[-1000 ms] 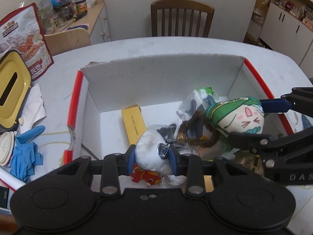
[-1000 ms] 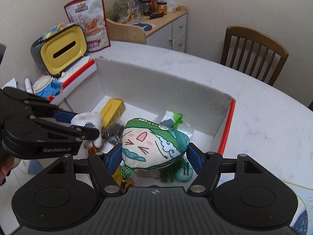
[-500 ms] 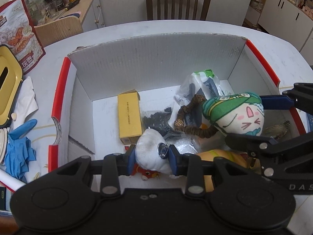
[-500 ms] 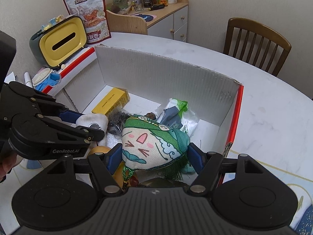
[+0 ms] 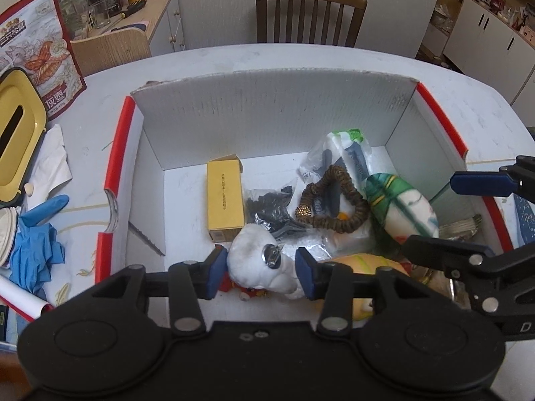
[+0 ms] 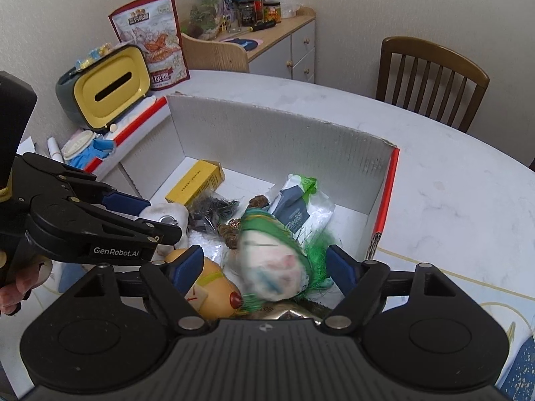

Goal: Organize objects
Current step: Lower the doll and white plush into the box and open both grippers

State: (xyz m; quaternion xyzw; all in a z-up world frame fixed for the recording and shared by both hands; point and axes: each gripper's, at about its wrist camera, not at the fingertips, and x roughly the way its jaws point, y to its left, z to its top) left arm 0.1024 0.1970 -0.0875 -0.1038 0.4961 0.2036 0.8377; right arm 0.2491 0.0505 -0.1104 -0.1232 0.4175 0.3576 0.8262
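Right wrist view: right claw [image 6: 265,262] is gaping, green plush [image 6: 277,274] dropping into the box [image 6: 267,133]; left claw [image 5: 260,272] is parting around the white plush [image 5: 259,267]; both need withdrawing next.

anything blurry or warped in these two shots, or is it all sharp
Right wrist view: the green plush toy between the open right gripper fingers is motion-smeared, its face unreadable, while the box and chair stay sharp. Left wrist view: mostly crisp, the white plush in the left gripper is clear. Both views bow straight edges near the borders, fisheye style.
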